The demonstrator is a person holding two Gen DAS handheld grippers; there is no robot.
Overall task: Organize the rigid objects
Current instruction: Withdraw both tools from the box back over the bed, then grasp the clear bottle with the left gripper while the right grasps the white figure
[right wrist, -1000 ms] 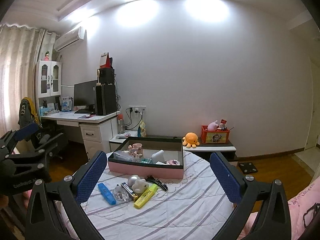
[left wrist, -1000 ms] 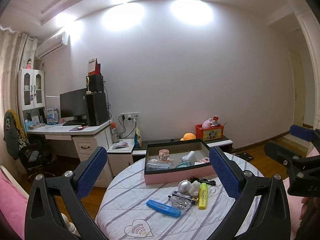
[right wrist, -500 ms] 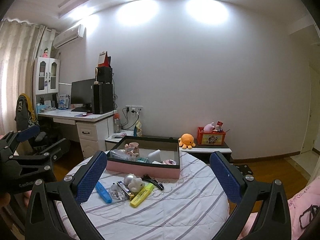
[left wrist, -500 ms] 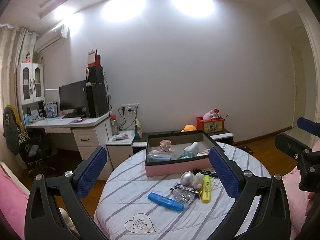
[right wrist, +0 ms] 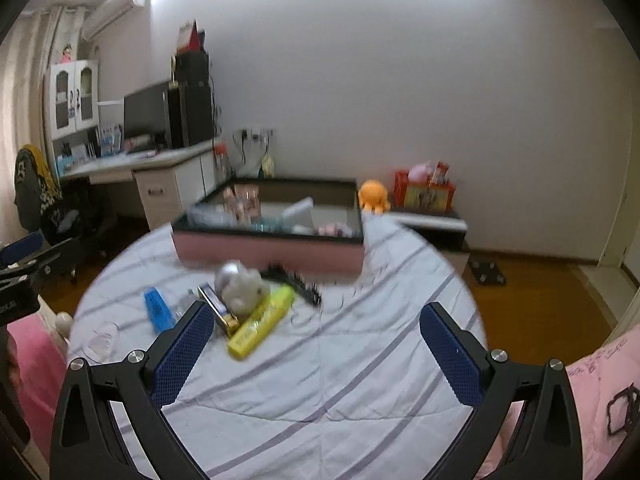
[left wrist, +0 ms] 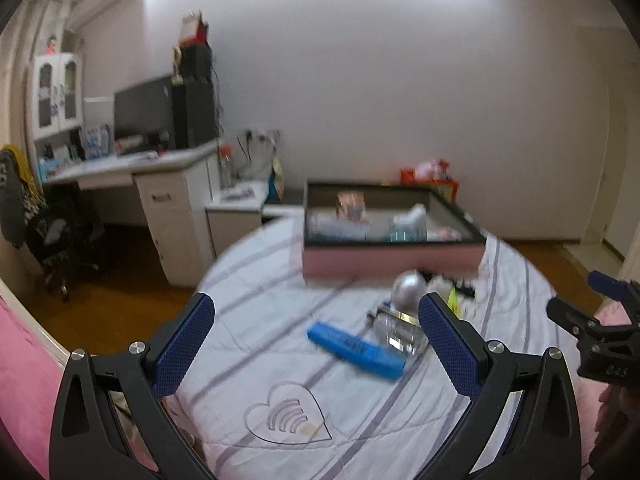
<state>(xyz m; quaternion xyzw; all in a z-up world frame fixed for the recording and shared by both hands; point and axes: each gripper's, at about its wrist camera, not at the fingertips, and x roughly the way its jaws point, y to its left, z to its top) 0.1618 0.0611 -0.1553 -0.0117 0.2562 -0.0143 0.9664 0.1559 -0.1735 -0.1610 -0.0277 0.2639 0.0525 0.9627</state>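
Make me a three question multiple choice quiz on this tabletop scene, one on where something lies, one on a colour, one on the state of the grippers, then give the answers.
1. Where does the yellow highlighter lie?
A. inside the pink tray
B. on the striped tablecloth in front of the tray
C. on the floor

2. What colour is the outer wall of the tray?
A. pink
B. green
C. orange

3. How do the left gripper and right gripper stand?
A. both open and empty
B. both shut on objects
C. one holds the blue case

Answers: 1 B, the highlighter rests on the tablecloth beside the other loose items, on the near side of the tray. 2 A, the tray's side is pink under a dark rim. 3 A, each pair of blue pads stands wide apart with nothing between them; the blue case lies on the cloth.
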